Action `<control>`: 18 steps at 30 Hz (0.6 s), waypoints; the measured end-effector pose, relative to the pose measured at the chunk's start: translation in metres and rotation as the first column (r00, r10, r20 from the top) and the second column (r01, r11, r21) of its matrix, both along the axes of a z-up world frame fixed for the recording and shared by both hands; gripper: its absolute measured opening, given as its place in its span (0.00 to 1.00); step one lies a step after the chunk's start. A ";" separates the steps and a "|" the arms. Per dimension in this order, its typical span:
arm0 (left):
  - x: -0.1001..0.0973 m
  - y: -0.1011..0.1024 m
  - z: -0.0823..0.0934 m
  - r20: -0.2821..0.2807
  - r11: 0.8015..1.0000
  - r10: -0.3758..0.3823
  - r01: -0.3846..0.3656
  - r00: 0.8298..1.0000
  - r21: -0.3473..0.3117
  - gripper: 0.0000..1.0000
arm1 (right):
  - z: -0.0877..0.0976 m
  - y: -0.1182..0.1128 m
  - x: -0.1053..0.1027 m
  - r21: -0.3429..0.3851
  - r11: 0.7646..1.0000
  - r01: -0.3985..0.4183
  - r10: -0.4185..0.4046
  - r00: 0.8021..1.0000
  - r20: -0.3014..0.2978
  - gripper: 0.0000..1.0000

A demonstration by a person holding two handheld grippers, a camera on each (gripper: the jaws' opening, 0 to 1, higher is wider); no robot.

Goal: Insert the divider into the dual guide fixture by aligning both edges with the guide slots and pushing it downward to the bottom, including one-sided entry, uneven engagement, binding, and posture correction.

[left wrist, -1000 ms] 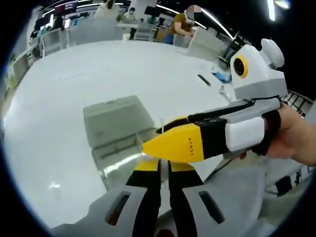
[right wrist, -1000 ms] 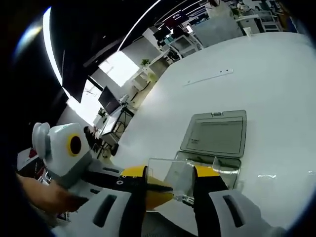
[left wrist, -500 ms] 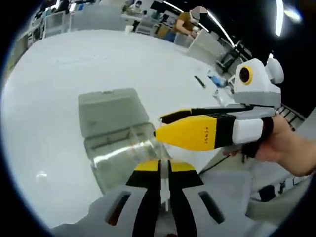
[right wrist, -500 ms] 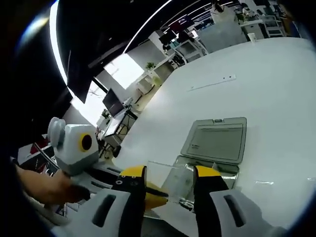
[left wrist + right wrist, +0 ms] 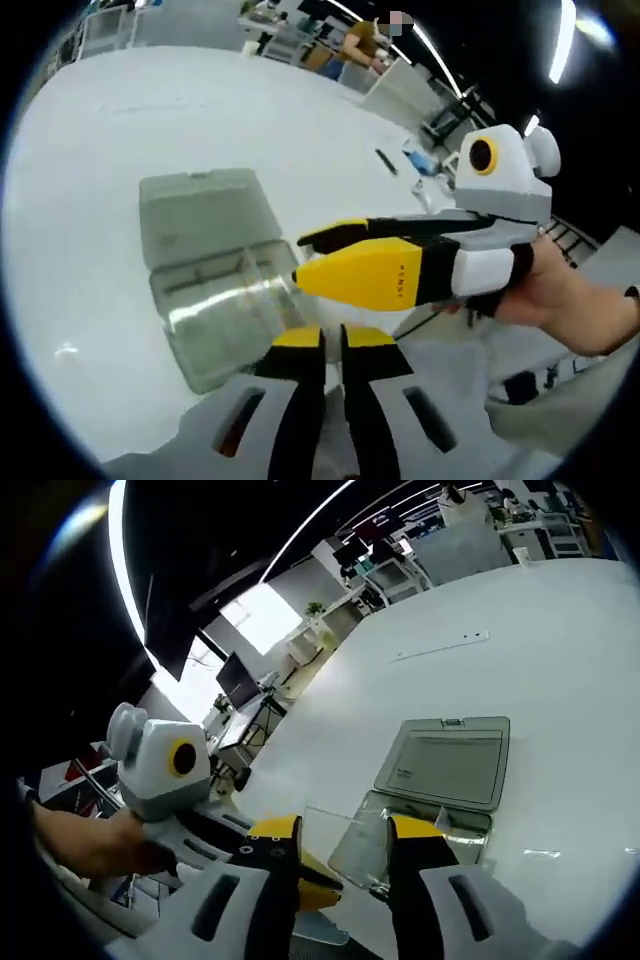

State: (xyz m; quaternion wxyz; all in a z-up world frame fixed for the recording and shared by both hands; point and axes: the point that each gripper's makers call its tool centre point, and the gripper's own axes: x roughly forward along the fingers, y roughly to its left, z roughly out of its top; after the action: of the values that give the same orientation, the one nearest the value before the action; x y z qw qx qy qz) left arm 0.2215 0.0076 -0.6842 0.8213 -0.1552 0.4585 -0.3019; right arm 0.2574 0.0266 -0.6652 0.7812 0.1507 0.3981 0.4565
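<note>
A clear plastic case lies on the white table, its lid [image 5: 195, 215] folded flat open behind the base [image 5: 205, 335]. The right gripper view shows the same lid [image 5: 450, 760] and base [image 5: 470, 825]. A thin transparent divider [image 5: 362, 842] hangs tilted just above the base's near end. My left gripper [image 5: 332, 340] is shut on the divider's edge, with its yellow tip [image 5: 318, 878] low between the right jaws. My right gripper [image 5: 345, 832] is open, one jaw on each side of the divider. It comes in from the right [image 5: 298, 262], held by a hand.
The white table [image 5: 120, 110] stretches far behind the case. A dark pen [image 5: 385, 160] and blue items [image 5: 420, 155] lie at its far right, and a pale strip [image 5: 440, 645] lies beyond the lid. The table's near edge is under the grippers. Desks and a person are behind.
Both views have shifted with the hands. The right gripper has edged a little further over the case's near end. Both grips look the same and the divider stays above the base.
</note>
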 end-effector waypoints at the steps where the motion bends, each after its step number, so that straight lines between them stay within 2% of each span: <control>1: 0.001 0.000 0.000 0.003 1.000 0.000 0.000 1.000 0.001 0.02 | 0.000 0.000 0.000 0.000 1.000 0.002 -0.002 1.000 0.003 0.30; 9: 0.003 0.005 0.002 -0.008 0.999 0.037 -0.037 0.999 -0.007 0.02 | 0.006 -0.005 0.003 0.034 0.999 0.029 -0.029 1.000 -0.010 0.32; 18: 0.011 0.022 0.004 -0.031 0.999 0.054 -0.054 0.998 0.002 0.01 | 0.019 -0.020 0.011 0.080 0.995 0.066 -0.070 0.997 0.041 0.35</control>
State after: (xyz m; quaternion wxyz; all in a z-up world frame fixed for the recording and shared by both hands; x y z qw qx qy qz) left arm 0.2328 0.0296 -0.6802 0.8220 -0.1719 0.4670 -0.2768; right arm 0.2685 0.0061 -0.6460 0.7984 0.1846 0.3572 0.4481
